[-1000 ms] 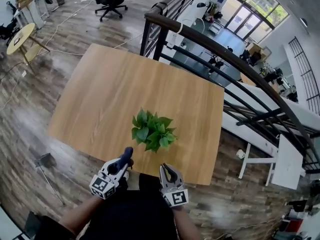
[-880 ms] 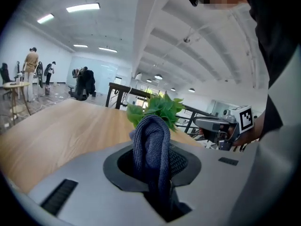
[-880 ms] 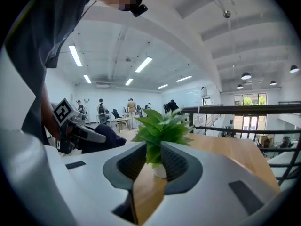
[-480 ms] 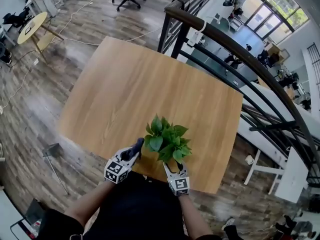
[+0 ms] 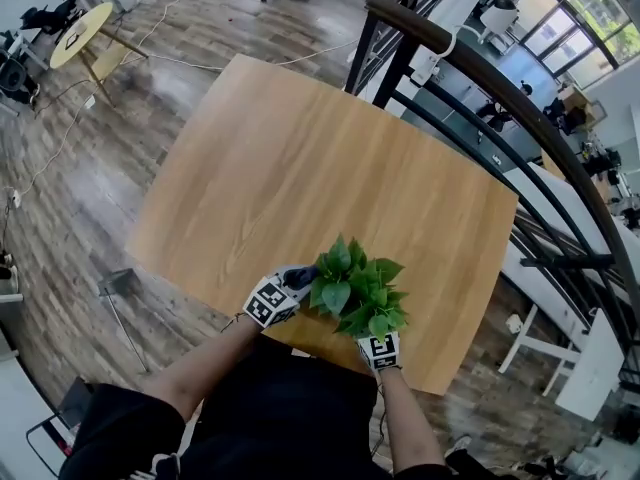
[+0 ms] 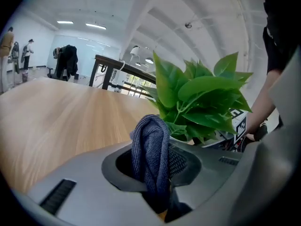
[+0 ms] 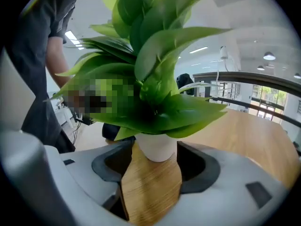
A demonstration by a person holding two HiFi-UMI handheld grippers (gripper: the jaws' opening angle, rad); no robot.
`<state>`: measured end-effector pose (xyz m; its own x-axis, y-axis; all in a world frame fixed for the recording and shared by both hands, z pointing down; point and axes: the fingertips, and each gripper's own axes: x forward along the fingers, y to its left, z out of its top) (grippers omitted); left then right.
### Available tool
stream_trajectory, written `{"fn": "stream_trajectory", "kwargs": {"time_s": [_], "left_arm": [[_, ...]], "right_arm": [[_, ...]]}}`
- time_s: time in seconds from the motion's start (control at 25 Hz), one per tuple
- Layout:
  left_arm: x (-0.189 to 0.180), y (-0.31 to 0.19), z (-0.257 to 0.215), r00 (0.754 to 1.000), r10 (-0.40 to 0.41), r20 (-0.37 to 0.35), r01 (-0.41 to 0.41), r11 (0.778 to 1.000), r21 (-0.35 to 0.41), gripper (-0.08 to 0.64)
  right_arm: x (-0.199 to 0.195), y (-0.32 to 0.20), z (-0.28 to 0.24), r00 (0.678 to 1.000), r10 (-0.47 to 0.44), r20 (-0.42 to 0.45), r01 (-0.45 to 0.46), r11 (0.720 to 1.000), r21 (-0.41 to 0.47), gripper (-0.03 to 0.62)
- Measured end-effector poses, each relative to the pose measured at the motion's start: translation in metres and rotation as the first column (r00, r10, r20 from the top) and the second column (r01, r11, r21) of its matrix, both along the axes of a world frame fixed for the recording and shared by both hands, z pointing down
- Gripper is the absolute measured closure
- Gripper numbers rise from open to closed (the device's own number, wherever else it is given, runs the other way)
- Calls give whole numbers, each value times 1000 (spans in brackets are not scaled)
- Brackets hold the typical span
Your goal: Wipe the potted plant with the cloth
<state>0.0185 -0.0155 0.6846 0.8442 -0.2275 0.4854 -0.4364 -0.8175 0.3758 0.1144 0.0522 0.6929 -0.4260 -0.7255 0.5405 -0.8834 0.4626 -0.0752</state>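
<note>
The left gripper (image 6: 155,164) has its jaws clamped shut on a bunched blue cloth (image 6: 149,149). The folded end sticks out ahead of them, with the potted plant (image 6: 197,102) just beyond and to their right, so the leaves are within easy reach. The right gripper (image 7: 153,168) grips nothing. Its jaws are opening wide, with the white pot (image 7: 157,149) on the counter (image 7: 150,187) between their tips — likely to steady it for wiping.

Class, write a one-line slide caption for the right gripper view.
Right gripper, fingers opening, white pot between them; leafy plant above, wooden table below.
</note>
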Motion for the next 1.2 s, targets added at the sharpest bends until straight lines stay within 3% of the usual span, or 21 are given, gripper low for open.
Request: {"fn": "stream_trajectory", "kwargs": {"time_s": [0.2,0.6,0.76,0.96,1.12,1.2], "left_arm": [[25,-1,8,993,100,62,-102,994,27,465],[27,20,5,981,184,64,-186,982,22,465],[32,46,5,957,277,87,-281,959,37,463],[30,37,5,986,158,53,-159,987,14,463],[23,18,6,994,97,52,-98,995,20,463],[21,10,5,995,90,51,-92,995,28,463]], "right_arm": [[-3,-16,-9,994,-101,-53,102,994,28,314],[-1,-17,-9,989,-144,-19,144,989,20,318],[0,-20,-8,992,-128,3,128,992,14,318],[-6,-13,-1,990,-140,-11,140,990,5,318],[-21,5,-4,981,-192,-8,192,981,-4,318],[-16,2,-6,987,-162,4,162,987,-7,316]]}}
